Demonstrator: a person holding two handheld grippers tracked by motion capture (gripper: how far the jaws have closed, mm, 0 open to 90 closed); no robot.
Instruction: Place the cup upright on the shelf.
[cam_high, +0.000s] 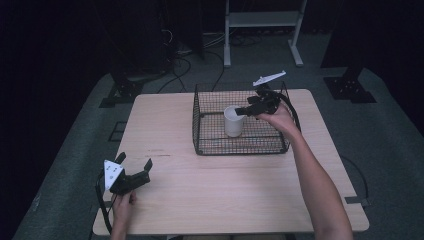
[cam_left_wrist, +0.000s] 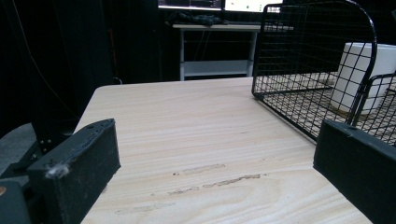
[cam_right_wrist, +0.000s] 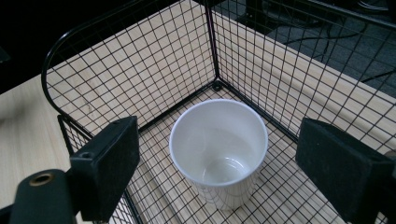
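White cup (cam_high: 233, 121) stands upright inside the black wire basket (cam_high: 210, 145), towards the basket's left half, resting on the mesh floor. In the right gripper view the cup (cam_right_wrist: 219, 149) is seen from above; its mouth faces up and the interior shows nothing inside. The basket wall (cam_right_wrist: 140, 60) rises behind it, with a corner post close to the cup's far side.

Right hand-held gripper (cam_high: 241, 111) is held over the basket, its tips just above the cup's rim on the right side. Its jaws are spread, one on each side of the cup in its own view, with no contact on the cup.

Left hand-held gripper (cam_high: 135, 165) lies low over the surface (cam_high: 225, 200) near the front left corner, well apart from the basket. Its jaws are spread with nothing between them. In its own view the basket (cam_left_wrist: 308, 42) and the cup (cam_left_wrist: 362, 74) appear at the right.
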